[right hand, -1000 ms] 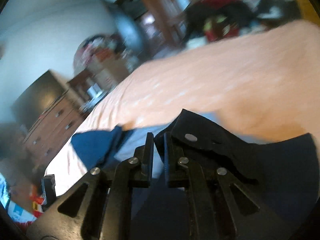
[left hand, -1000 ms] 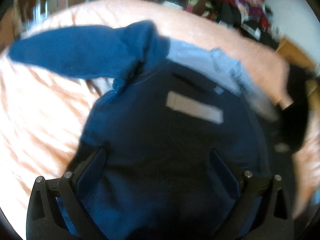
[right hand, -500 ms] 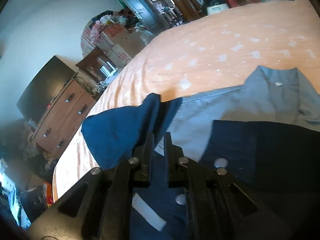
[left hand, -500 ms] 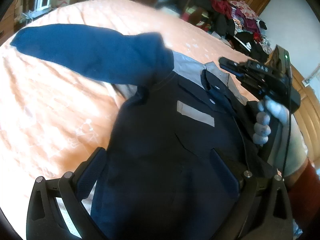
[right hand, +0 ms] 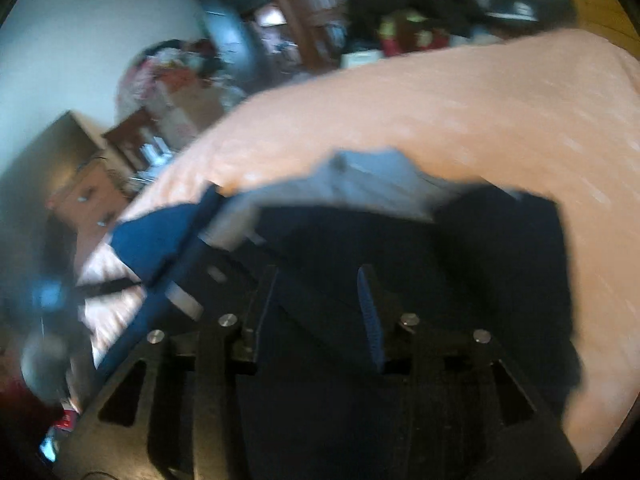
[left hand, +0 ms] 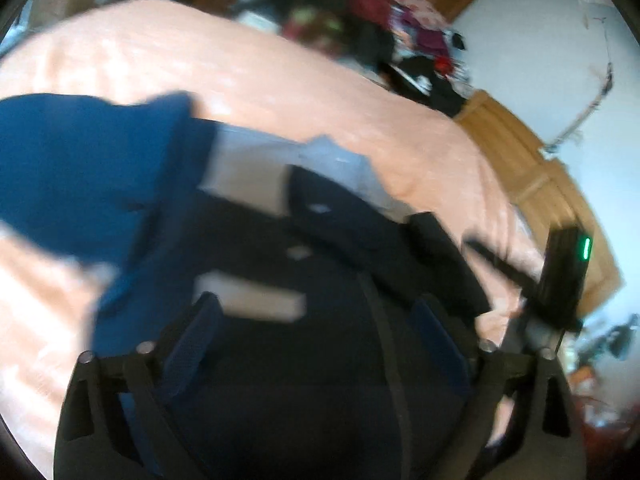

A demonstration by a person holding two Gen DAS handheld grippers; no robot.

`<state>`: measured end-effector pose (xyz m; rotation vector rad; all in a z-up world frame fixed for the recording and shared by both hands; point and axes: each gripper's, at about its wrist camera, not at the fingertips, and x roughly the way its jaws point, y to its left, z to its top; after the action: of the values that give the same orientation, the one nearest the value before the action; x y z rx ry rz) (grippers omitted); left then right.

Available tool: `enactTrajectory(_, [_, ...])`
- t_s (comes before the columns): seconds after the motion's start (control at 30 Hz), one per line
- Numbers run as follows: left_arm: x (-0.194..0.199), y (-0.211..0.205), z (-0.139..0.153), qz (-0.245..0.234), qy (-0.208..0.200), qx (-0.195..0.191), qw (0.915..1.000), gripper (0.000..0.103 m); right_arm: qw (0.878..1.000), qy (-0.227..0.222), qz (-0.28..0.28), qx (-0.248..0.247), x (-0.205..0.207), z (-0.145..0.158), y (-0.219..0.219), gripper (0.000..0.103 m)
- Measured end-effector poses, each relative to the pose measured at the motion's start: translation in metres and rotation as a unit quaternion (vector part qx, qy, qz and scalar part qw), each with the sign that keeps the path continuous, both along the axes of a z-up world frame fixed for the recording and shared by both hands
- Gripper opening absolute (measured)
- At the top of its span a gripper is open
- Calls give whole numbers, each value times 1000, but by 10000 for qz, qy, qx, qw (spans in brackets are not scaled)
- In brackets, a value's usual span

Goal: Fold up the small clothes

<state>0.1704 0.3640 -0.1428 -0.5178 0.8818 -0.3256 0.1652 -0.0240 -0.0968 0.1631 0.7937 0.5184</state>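
A dark navy shirt (left hand: 328, 360) lies spread on the orange bed sheet (left hand: 280, 72), with a pale label (left hand: 248, 296) and light grey inner collar (left hand: 256, 164) showing. Its brighter blue sleeve (left hand: 80, 168) stretches out to the left. My left gripper (left hand: 316, 328) hovers open over the shirt body, nothing between its fingers. In the right wrist view, my right gripper (right hand: 316, 296) is open above the same navy shirt (right hand: 460, 264), close to the cloth; the grey collar (right hand: 360, 184) and blue sleeve (right hand: 152, 236) lie beyond it. Both views are motion-blurred.
The right gripper's black housing with a green light (left hand: 564, 276) is at the shirt's right edge. A heap of clothes (left hand: 360, 28) and wooden furniture (left hand: 532, 168) stand beyond the bed. A dresser (right hand: 92, 200) is at the left.
My right gripper's fingers, shut in both earlier frames, now stand apart. The dark flap it held up a second ago lies on the shirt. Both cameras have swung.
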Motion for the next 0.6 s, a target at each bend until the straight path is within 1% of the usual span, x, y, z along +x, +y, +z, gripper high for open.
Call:
enactTrajectory(0.07, [28, -12, -15, -56, 255, -33, 9997, 62, 9994, 206, -276, -25, -18, -18, -27, 41])
enactTrajectory(0.13, [49, -22, -29, 11, 405, 18, 9992, 61, 9978, 480, -455, -60, -33, -42, -45, 43])
enactTrajectory(0.17, [58, -28, -35, 64, 483, 185, 9986, 61, 9967, 626, -512, -119, -38, -56, -50, 43])
enactTrajectory(0.23, [66, -36, -42, 163, 548, 316, 9979, 61, 9955, 776, -524, -128, -43, -73, -57, 42])
enactTrajectory(0.3, [70, -38, -45, 254, 558, 325, 9976, 62, 9966, 677, -477, 3, -45, -76, -59, 44])
enactTrajectory(0.37, [78, -38, -47, 342, 572, 224, 9975, 62, 9969, 677, -406, 45, -42, -78, -58, 47])
enactTrajectory(0.47, [87, -42, -50, 428, 570, 260, 9971, 62, 9970, 677, -360, 111, -40, -82, -59, 50])
enactTrajectory(0.53, [96, -46, -53, 439, 539, 289, 9972, 57, 9969, 674, -327, 236, -40, -82, -62, 51])
enactTrajectory(0.57, [101, -49, -58, 375, 581, 206, 9974, 39, 9968, 674, -327, 269, -41, -82, -63, 51])
enactTrajectory(0.6, [104, -48, -63, 324, 646, 60, 9974, 13, 9968, 672, -327, 293, -42, -82, -65, 51])
